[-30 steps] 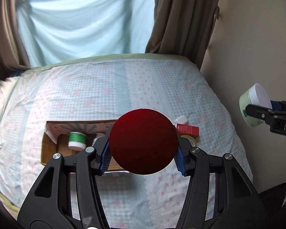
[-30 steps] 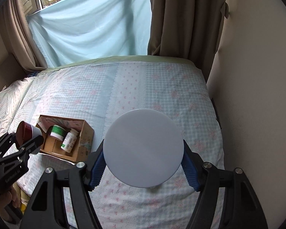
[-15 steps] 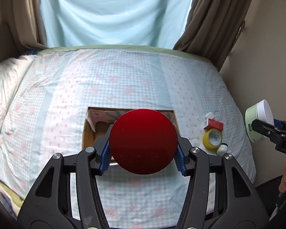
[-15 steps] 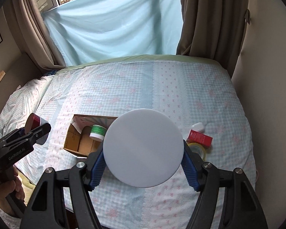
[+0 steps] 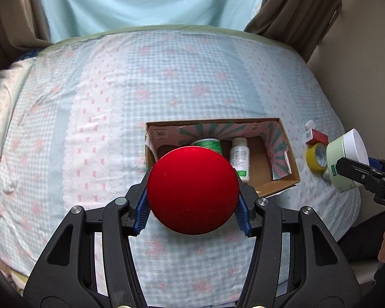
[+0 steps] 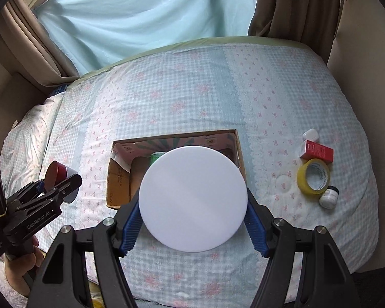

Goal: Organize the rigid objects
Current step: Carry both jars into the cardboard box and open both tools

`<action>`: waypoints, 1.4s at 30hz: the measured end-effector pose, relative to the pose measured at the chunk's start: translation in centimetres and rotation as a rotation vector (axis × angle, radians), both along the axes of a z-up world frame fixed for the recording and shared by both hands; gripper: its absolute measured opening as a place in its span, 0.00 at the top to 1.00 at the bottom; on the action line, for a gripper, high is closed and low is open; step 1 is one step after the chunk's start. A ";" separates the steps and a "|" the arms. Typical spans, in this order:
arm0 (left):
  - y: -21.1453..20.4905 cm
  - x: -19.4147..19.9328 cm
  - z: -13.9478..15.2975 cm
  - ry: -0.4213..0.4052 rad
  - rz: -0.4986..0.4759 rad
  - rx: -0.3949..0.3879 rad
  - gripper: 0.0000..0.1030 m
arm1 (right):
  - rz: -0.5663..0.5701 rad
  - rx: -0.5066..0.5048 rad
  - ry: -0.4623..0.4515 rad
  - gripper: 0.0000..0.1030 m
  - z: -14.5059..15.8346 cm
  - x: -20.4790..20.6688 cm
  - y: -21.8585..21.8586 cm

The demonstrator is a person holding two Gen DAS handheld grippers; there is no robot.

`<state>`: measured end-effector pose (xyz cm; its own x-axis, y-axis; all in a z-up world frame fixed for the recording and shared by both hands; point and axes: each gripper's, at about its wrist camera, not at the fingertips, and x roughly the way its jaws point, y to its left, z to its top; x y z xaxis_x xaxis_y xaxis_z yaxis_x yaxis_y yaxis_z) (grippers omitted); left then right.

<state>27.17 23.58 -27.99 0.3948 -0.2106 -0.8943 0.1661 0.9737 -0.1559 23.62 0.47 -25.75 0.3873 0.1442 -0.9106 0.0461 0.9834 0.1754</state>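
A: Left gripper (image 5: 192, 211): clamping round red-lidded container (image 5: 193, 190) between blue ribbed pads (image 5: 142, 215); hovering just short of open brown cardboard box (image 5: 286, 151) on checked blue-and-pink bedspread (image 5: 89, 128).

B: Right gripper (image 6: 192, 227): closing on round pale-green jar with white lid (image 6: 192, 200), lid facing camera; hanging above near edge of same box.

A: Inside box already: lying white pill bottle with green label (image 5: 240, 157), plus green-and-white tub (image 5: 208, 143) partly hidden behind red lid.

B: Waiting outside, right of box: yellow roll of tape (image 6: 313, 177), small red carton (image 6: 316, 150), small white dark-capped pot (image 6: 328, 197) touching tape, small white object (image 6: 310, 134) behind carton.

A: Risk one: converging on one opening with both loads; likely clashing of jaws or containers above box.

B: Risk two: gripping smooth round walls on narrow pad contact; possibly slipping or rolling out if tilted.

A: Risk three: releasing onto pill bottle; probably tipping or bouncing toward soft bedding. Preferring bare cardboard floor at right end.

B: Also: pressing box rim while lowering; likely shifting light box on yielding quilt.
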 end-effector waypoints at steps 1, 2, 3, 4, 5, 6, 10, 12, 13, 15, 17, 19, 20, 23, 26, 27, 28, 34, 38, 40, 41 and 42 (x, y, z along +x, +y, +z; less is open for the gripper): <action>-0.1 0.5 -0.7 0.013 -0.003 -0.002 0.51 | -0.001 0.003 0.020 0.36 -0.8 0.5 0.3; -0.1 0.9 -1.4 0.025 -0.005 -0.005 0.51 | 0.001 0.001 0.039 0.35 -1.6 1.0 0.5; -0.3 1.4 -2.1 0.039 -0.007 -0.007 0.51 | 0.007 -0.007 0.056 0.36 -2.4 1.5 0.7; -0.4 1.9 -2.7 0.053 -0.009 -0.008 0.51 | 0.015 -0.020 0.072 0.36 -3.2 1.9 1.0; -0.6 2.3 -3.4 0.068 -0.013 -0.011 0.51 | 0.025 -0.032 0.091 0.35 -4.0 2.4 1.1; -0.8 2.7 -4.0 0.084 -0.019 -0.012 0.51 | 0.036 -0.040 0.112 0.36 -4.9 3.0 1.3; -1.7 4.2 -6.4 0.137 -0.051 0.003 0.51 | 0.064 -0.073 0.198 0.36 -8.2 4.8 1.5; -2.1 4.9 -7.9 0.167 -0.058 0.015 0.51 | 0.082 -0.096 0.239 0.36 -9.8 5.6 1.6; -2.2 5.2 -8.7 0.182 -0.057 0.018 0.51 | 0.090 -0.105 0.256 0.36 -10.6 6.0 1.6; -2.4 5.8 -10.5 0.217 -0.050 0.026 0.51 | 0.097 -0.110 0.292 0.36 -12.3 6.9 1.4; -2.6 6.3 -12.1 0.252 -0.045 0.030 0.51 | 0.105 -0.109 0.328 0.36 -13.9 7.8 1.3; -3.0 6.6 -13.5 0.283 -0.053 0.041 0.51 | 0.122 -0.115 0.356 0.36 -15.3 8.7 1.1; -3.3 6.8 -14.2 0.298 -0.064 0.051 0.51 | 0.131 -0.125 0.369 0.36 -16.0 9.2 1.1; -4.6 7.1 -15.9 0.337 -0.113 0.089 0.51 | 0.141 -0.164 0.411 0.36 -17.7 10.0 0.9; -5.7 7.3 -17.4 0.376 -0.144 0.116 0.51 | 0.122 -0.159 0.434 0.35 -18.8 10.2 0.1; -5.9 7.3 -17.7 0.381 -0.147 0.120 0.51 | 0.118 -0.157 0.438 0.35 -19.0 10.2 -0.1; -6.0 7.4 -17.9 0.385 -0.150 0.123 0.51 | 0.119 -0.158 0.442 0.35 -19.2 10.1 -0.2; -6.4 7.9 -17.5 0.392 -0.154 0.123 0.30 | 0.141 -0.159 0.429 0.35 -19.4 10.0 -0.2; -5.7 7.9 -15.5 0.350 -0.171 0.076 0.00 | 0.125 -0.126 0.366 0.00 -18.3 9.5 -0.7; -5.4 7.8 -14.4 0.332 -0.166 0.087 0.00 | 0.133 -0.114 0.310 0.00 -17.4 8.9 -1.1; -5.2 7.5 -14.1 0.327 -0.164 0.080 0.00 | 0.142 -0.117 0.292 0.00 -17.1 8.4 -1.1; -4.9 7.3 -13.7 0.324 -0.157 0.074 0.00 | 0.151 -0.131 0.287 0.00 -16.8 8.1 -1.2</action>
<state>34.51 18.66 -41.73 0.0571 -0.1757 -0.9828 0.2678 0.9510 -0.1545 31.71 -0.69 -42.56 0.0956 0.0547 -0.9939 -0.0728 0.9962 0.0478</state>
